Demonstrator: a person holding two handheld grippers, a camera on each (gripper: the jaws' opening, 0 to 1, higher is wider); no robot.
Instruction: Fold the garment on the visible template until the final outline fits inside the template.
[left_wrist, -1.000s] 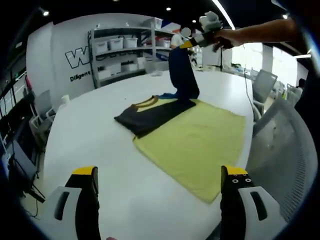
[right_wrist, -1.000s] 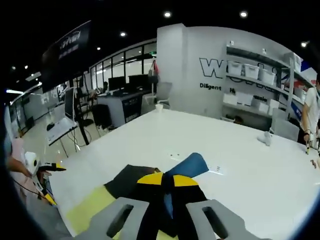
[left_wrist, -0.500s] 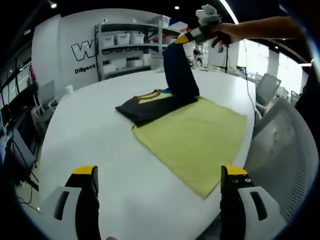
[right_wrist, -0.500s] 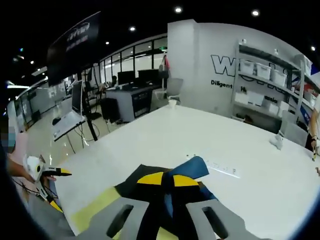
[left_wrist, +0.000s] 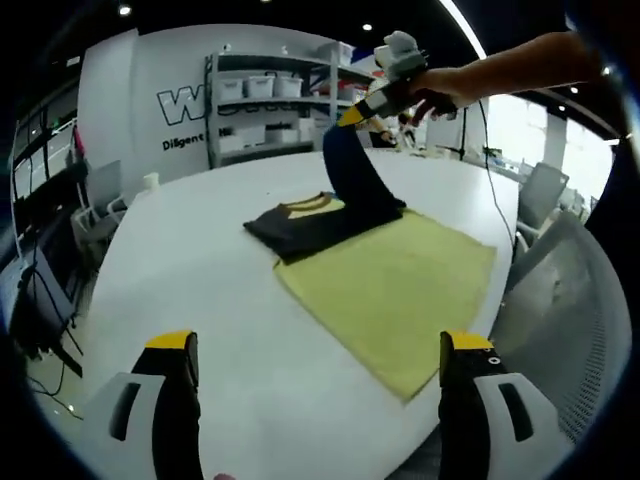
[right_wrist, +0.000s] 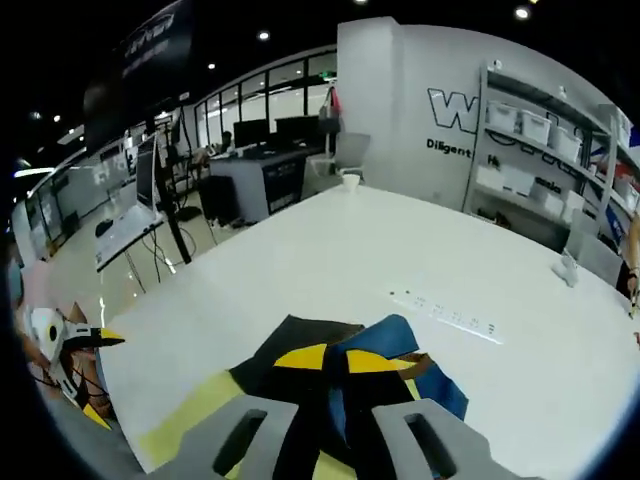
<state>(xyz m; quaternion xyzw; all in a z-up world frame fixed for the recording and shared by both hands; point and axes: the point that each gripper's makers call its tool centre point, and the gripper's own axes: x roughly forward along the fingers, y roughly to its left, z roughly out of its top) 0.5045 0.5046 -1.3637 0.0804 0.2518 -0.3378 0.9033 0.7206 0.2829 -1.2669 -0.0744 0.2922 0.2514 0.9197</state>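
Note:
A dark navy garment (left_wrist: 305, 218) with a yellow collar lies on the white table, half over the far corner of a yellow template (left_wrist: 400, 285). One part of it is pulled up in a tall fold. My right gripper (left_wrist: 372, 100), held in a hand, is shut on the top of that fold. In the right gripper view the jaws (right_wrist: 335, 400) pinch dark blue cloth, with the garment (right_wrist: 300, 355) and template (right_wrist: 185, 425) below. My left gripper (left_wrist: 318, 345) hovers open near the table's front edge, well short of the template. It also appears as the left gripper (right_wrist: 70, 345).
Shelves with white bins (left_wrist: 265, 90) stand behind the round table (left_wrist: 200, 260), and a grey mesh chair (left_wrist: 555, 300) sits to the right. A small cup (left_wrist: 150, 181) is near the far edge. A white strip (right_wrist: 445, 312) lies on the table; office desks (right_wrist: 250, 165) stand beyond.
My right gripper has carried the held fold a little lower and leftward over the garment. My left gripper stays open and both views have shifted slightly.

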